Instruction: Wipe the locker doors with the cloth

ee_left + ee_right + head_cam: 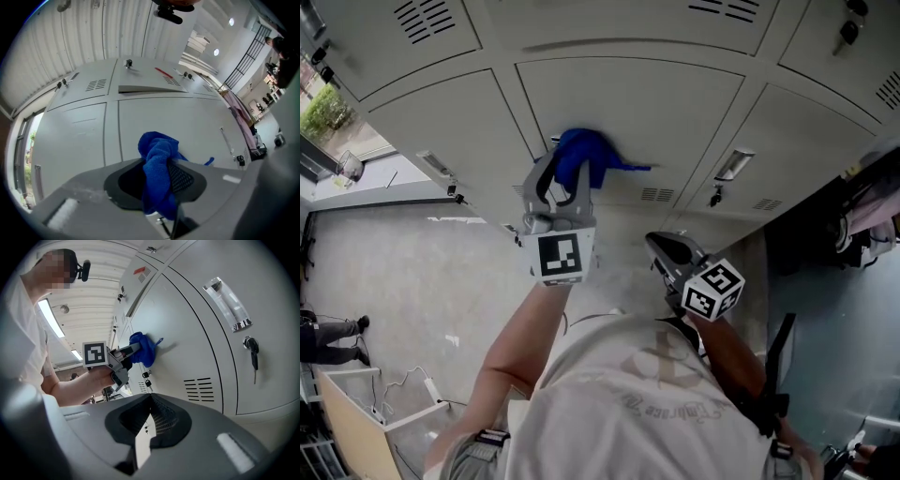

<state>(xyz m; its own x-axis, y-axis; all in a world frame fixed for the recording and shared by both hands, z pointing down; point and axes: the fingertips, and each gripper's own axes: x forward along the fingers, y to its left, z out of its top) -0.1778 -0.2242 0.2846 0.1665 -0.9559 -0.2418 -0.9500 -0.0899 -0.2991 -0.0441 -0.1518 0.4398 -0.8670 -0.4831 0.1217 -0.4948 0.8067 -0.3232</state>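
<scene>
You're pinching the cloth [581, 155] in your left gripper [565, 183], jaws clamped on its bunched middle so the wad is pressing against the locker door [675, 112]. Your right gripper [661, 246] is waiting lower down, closed and empty, out of the way.

Beneath me the grey concrete floor [412, 272] runs out toward 9 o'clock. A white power strip [430, 387] lies on it at 8 o'clock, just beside a pale wooden panel [347, 422]. At 10 o'clock a window [323, 112] shows green shrubs outside. In my right gripper view a long ceiling light strip [51, 317] glows at 10 o'clock. In my left gripper view a ribbed ceiling [93, 28] fills the top, with round lamps [216, 52] at 2 o'clock.
</scene>
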